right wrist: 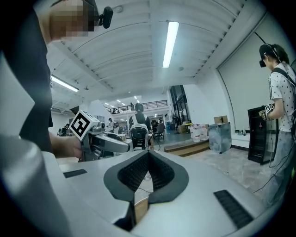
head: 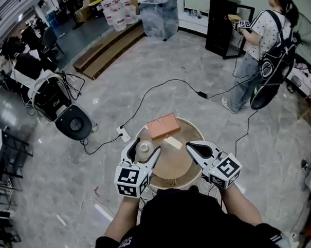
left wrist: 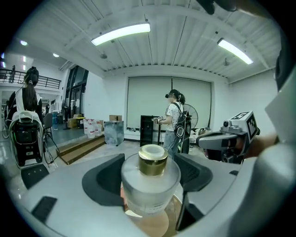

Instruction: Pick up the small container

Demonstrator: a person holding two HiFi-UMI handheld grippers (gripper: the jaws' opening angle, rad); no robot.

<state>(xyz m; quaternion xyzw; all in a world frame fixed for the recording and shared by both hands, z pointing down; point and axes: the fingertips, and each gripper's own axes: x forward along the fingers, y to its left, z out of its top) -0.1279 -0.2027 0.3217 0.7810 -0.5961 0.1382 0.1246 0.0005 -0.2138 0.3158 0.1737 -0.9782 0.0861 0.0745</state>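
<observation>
The small container (head: 144, 148) is sitting at the near left edge of the round wooden table (head: 175, 167) in the head view, and I am closing my left gripper (head: 143, 147) around it, one jaw on each side of its body. On the right I am holding my right gripper (head: 191, 146) over the table's near right part with nothing in it, its jaws pressed together and pointing left. An orange block (head: 163, 126) is lying at the table's far side, with a small pale piece (head: 171, 142) just near of it. A person (head: 257, 51) is standing well away at the far right. In the left gripper view, the container's frosted body is filling the space between my dark pads (left wrist: 104, 179), which are pinching it from left and right; its gold cap (left wrist: 153, 160) is pointing up, and wood is showing below it, though I cannot tell whether the base is touching. In the right gripper view, my jaws are meeting at their tips and gripping nothing, with the left gripper showing off to the left.
</observation>
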